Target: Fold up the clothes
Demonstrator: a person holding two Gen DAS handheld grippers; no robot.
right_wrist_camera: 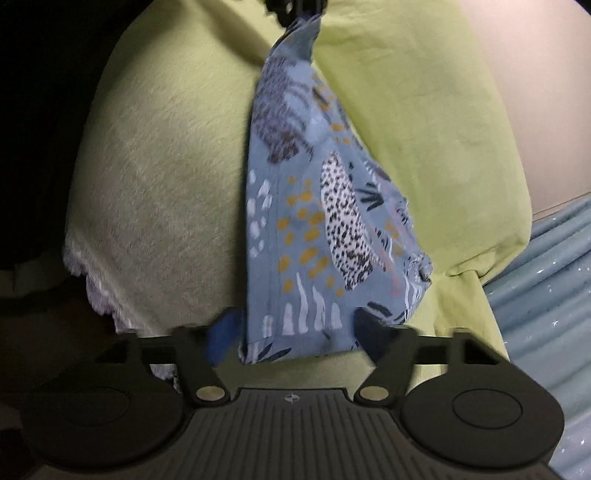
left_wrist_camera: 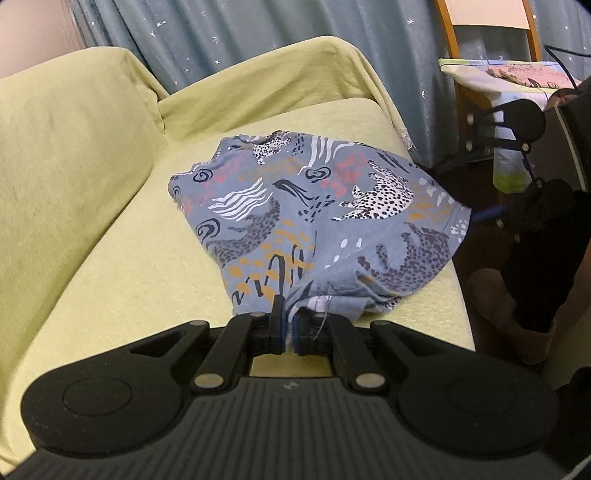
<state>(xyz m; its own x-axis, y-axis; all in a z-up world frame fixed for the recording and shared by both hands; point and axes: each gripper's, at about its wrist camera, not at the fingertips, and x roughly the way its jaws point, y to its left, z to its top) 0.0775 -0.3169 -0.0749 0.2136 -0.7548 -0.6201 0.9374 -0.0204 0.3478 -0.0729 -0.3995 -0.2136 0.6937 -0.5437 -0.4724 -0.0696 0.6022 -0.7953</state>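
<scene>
A blue-grey garment (left_wrist_camera: 314, 206) printed with spotted animals lies rumpled on the yellow-green sofa seat (left_wrist_camera: 147, 280). My left gripper (left_wrist_camera: 290, 326) is shut on the garment's near edge, the cloth bunched between its fingers. In the right wrist view the same garment (right_wrist_camera: 314, 221) stretches from that left gripper (right_wrist_camera: 295, 9) at the top down to my right gripper (right_wrist_camera: 295, 336). The right gripper's fingers (right_wrist_camera: 369, 332) stand wide apart with the garment's corner lying between them, open. From the left wrist view, the right gripper (left_wrist_camera: 484, 216) sits at the garment's right corner by the seat edge.
The sofa's back cushions (left_wrist_camera: 66, 140) rise at left and behind. A blue starred curtain (left_wrist_camera: 229, 40) hangs behind it. A wooden chair (left_wrist_camera: 491, 74) with printed cloth on it stands at the right. A person's dark-clad leg and brown footwear (left_wrist_camera: 517, 314) are right of the seat.
</scene>
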